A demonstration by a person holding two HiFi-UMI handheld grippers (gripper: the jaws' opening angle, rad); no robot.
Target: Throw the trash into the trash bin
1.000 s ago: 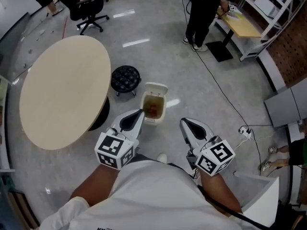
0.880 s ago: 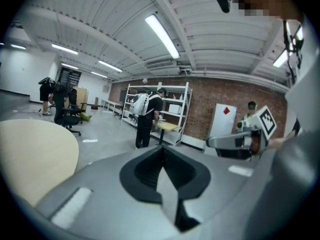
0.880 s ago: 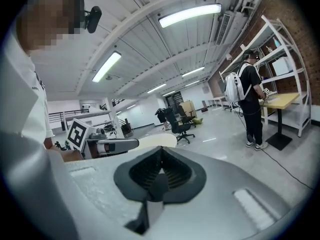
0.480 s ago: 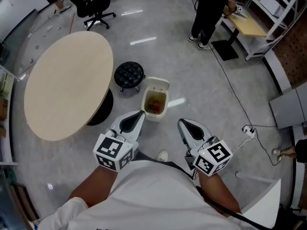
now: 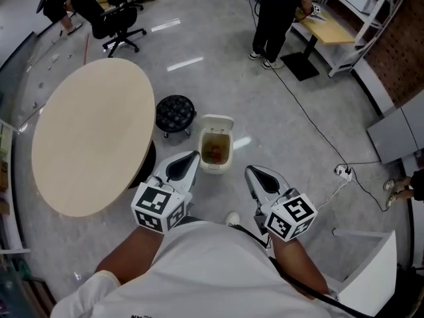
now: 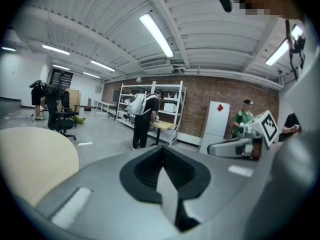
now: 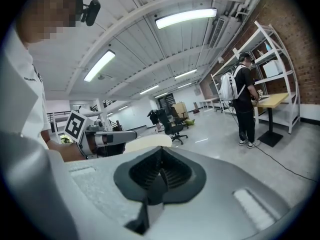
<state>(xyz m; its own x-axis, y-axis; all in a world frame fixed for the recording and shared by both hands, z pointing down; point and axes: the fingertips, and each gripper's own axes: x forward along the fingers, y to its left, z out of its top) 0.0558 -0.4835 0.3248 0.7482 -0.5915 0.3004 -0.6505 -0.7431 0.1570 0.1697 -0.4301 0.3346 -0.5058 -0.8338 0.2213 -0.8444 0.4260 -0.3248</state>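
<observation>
On the floor beside the table, the bin holds reddish trash; left gripper and right gripper, jaws together and empty, hover near it, so any retreat should likely stay clear of the bin.

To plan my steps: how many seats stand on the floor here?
2. A black office chair is at top left, beyond the table; a black stool stands between table and trash bin. The top edge may hide more.
</observation>
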